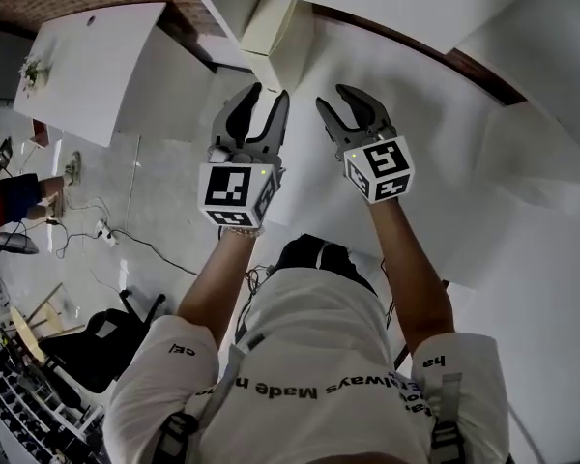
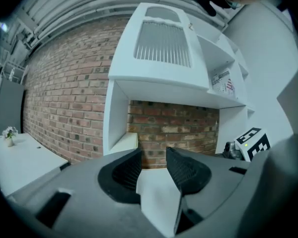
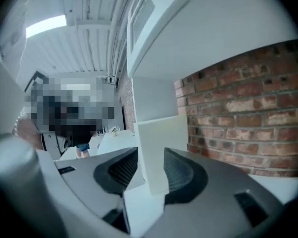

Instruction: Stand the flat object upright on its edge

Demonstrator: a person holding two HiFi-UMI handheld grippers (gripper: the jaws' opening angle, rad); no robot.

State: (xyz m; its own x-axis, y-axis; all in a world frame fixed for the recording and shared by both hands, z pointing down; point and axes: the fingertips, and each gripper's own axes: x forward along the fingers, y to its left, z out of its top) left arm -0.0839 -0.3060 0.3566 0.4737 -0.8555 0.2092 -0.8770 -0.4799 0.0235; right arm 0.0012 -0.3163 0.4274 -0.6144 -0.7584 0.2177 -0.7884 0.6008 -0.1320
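Here, the left hand-held gripper (image 1: 269,95) and right hand-held gripper (image 1: 333,100) hover over the white desk (image 1: 435,162). Both have their jaws partly apart and grip nothing. A cream board (image 1: 271,37) sits just ahead.

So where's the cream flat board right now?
Head view, top centre: the cream board is on the white table, just beyond the tips of the left tongs, beside the white shelf unit.
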